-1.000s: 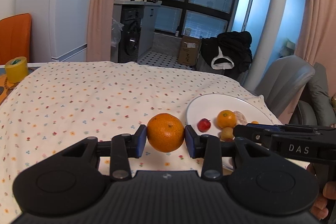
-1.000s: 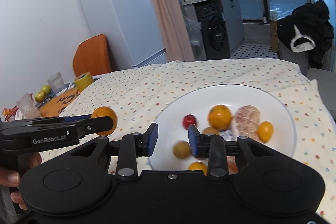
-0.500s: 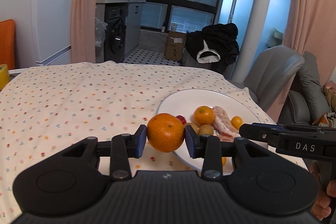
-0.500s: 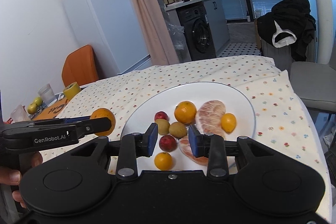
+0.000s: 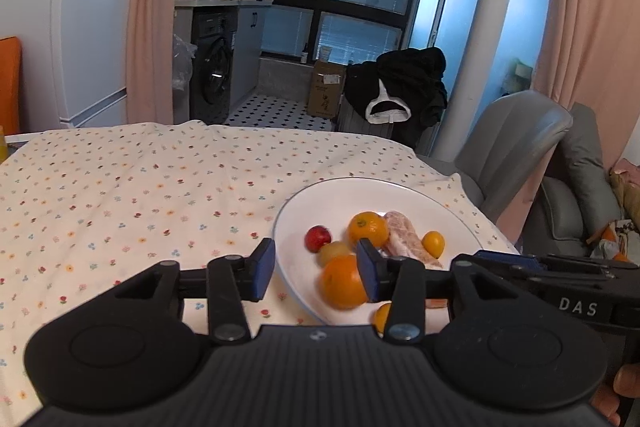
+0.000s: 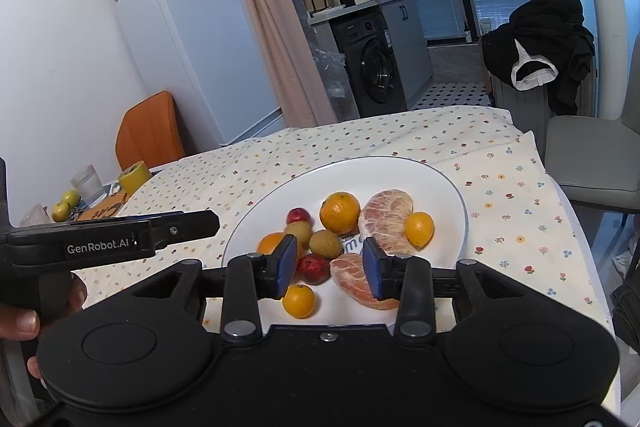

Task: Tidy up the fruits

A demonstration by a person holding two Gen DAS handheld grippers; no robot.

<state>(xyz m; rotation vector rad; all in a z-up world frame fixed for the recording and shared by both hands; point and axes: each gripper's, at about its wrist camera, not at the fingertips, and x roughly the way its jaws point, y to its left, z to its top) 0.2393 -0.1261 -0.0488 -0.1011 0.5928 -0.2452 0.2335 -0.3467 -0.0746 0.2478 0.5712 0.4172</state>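
A white plate (image 5: 320, 205) (image 6: 442, 193) on the flowered tablecloth holds several fruits. Among them are a small orange (image 5: 368, 229) (image 6: 340, 213), red fruits (image 6: 299, 216), peeled pomelo pieces (image 6: 386, 209) and a kumquat (image 6: 419, 229). My left gripper (image 5: 316, 275) hangs open over the plate's near left rim. A larger orange (image 5: 344, 281) (image 6: 271, 243), blurred, lies loose in the plate against the right finger's inner side. My right gripper (image 6: 329, 269) is open above the plate's near edge with nothing between its fingers.
Grey chairs (image 5: 516, 147) (image 6: 592, 159) stand past the table's right edge. Far left in the right wrist view are an orange chair (image 6: 148, 135), a yellow tape roll (image 6: 136, 175), a glass (image 6: 89, 185) and green fruits (image 6: 66, 205). Bare tablecloth (image 5: 120, 195) stretches left of the plate.
My left gripper carried the larger orange rightward over the plate, then opened and let it go; the orange now lies in the plate. The right gripper drew back slightly.
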